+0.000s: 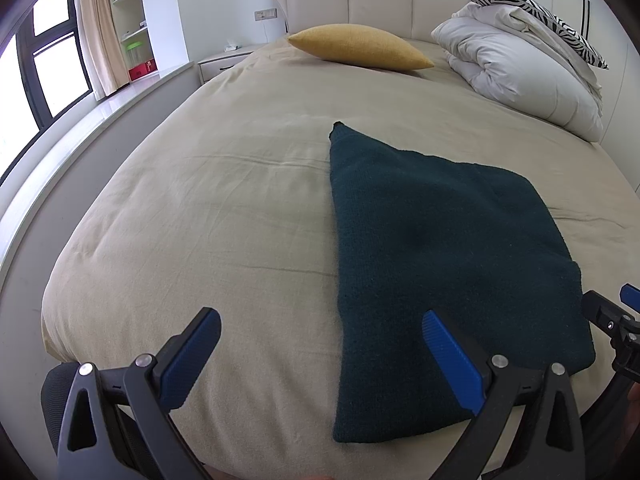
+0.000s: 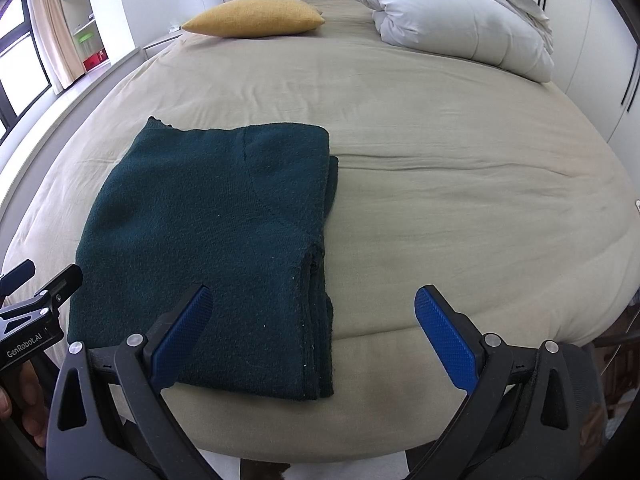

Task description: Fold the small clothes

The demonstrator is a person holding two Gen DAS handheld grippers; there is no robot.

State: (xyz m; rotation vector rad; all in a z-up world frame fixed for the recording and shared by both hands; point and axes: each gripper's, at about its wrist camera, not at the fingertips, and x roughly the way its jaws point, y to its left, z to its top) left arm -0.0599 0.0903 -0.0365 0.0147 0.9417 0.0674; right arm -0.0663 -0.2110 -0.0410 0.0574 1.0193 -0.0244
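Note:
A dark green knit garment (image 1: 440,256) lies folded flat on the beige bed (image 1: 220,208); it also shows in the right wrist view (image 2: 208,224), with stacked layers along its right edge. My left gripper (image 1: 324,340) is open and empty, hovering over the garment's near left edge. My right gripper (image 2: 312,316) is open and empty, above the garment's near right edge. Each gripper shows at the edge of the other's view: the right one (image 1: 616,320), the left one (image 2: 36,292).
A yellow pillow (image 1: 360,48) lies at the head of the bed. A folded white duvet (image 1: 520,68) with a zebra-print pillow (image 1: 532,8) sits at the back right. A window ledge (image 1: 80,128) runs along the left.

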